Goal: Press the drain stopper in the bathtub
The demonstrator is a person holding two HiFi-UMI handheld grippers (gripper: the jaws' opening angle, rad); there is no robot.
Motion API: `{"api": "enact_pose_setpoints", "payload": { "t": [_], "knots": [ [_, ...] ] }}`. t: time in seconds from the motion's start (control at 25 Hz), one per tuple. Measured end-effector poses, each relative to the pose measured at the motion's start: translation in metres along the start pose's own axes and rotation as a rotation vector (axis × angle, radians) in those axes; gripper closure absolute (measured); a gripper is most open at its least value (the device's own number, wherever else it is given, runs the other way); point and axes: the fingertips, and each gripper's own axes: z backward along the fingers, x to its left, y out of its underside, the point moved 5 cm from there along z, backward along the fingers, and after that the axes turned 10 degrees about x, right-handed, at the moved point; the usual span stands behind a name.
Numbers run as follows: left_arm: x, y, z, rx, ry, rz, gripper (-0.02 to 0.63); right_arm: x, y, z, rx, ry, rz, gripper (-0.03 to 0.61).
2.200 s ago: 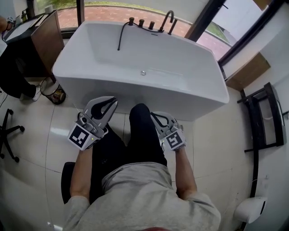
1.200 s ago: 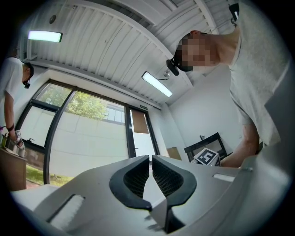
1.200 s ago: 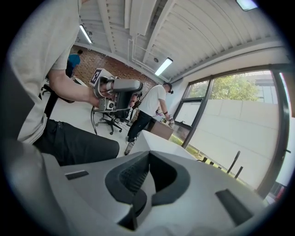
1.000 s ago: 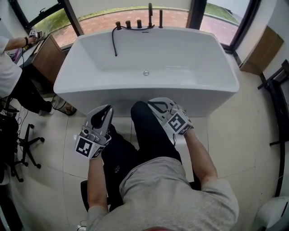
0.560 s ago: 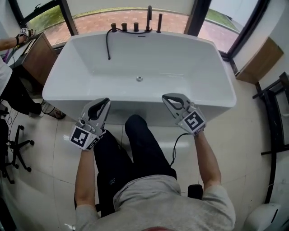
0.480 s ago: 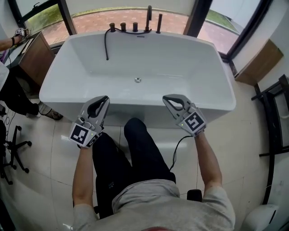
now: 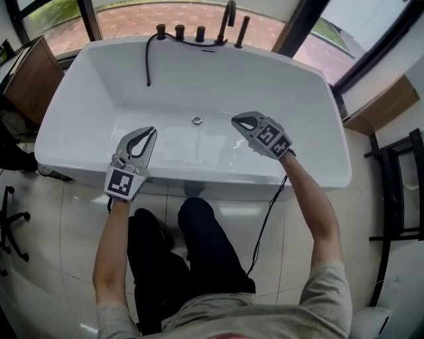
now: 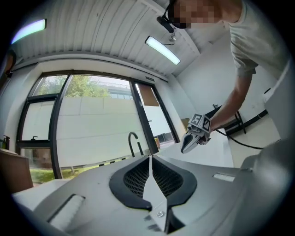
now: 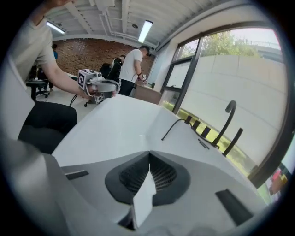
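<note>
White bathtub [image 7: 331,159] reached; drain stopper [image 7: 196,120] on its floor, seemingly unpressed, between left hand-held gripper [image 7: 151,132] and right hand-held gripper [image 7: 236,121], nearer the right. Both jaw pairs closed, empty. Pressing left to do.

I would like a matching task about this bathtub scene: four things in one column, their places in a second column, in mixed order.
Things:
1. stopper
2. faucet
3. left gripper
4. right gripper

Places:
a. on the far rim of the tub
b. on the tub floor, near the middle
c. over the tub, just right of the stopper
d. over the tub's near left part

Pairs: 1-b, 2-a, 3-d, 4-c
</note>
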Motion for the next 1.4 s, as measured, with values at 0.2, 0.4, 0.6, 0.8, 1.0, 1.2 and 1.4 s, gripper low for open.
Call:
{"api": "enact_pose_setpoints", "payload": {
  "t": [0.2,0.4,0.6,0.8,1.0,1.2,1.4],
  "knots": [
    [0.039,0.018,-0.023,-0.059,-0.016,0.092,0.591,-0.052,0.028,-0.124,0.056,-0.089,-0.185,0.578],
    [0.086,0.019,-0.06,-0.088,-0.001,0.096,0.589,-0.082,0.046,-0.192,-0.09,-0.042,-0.516,0.578],
    [0.102,0.053,-0.07,-0.02,0.034,0.135,0.59,-0.076,0.065,-0.165,0.024,-0.087,-0.375,0.578],
    [0.143,0.017,-0.024,-0.213,-0.005,0.195,0.595,-0.1,0.03,-0.041,0.025,-0.076,-0.208,0.578],
    [0.163,-0.019,0.028,-0.314,-0.077,0.192,0.597,-0.129,-0.062,0.076,-0.228,0.031,-0.206,0.578],
    [0.17,-0.037,0.069,-0.277,-0.043,0.113,0.611,-0.103,-0.098,0.13,-0.175,-0.048,-0.062,0.578],
    [0.188,-0.065,0.053,0.1,0.139,-0.241,0.611,-0.118,-0.109,0.152,0.206,-0.163,0.245,0.578]
  ]
}}
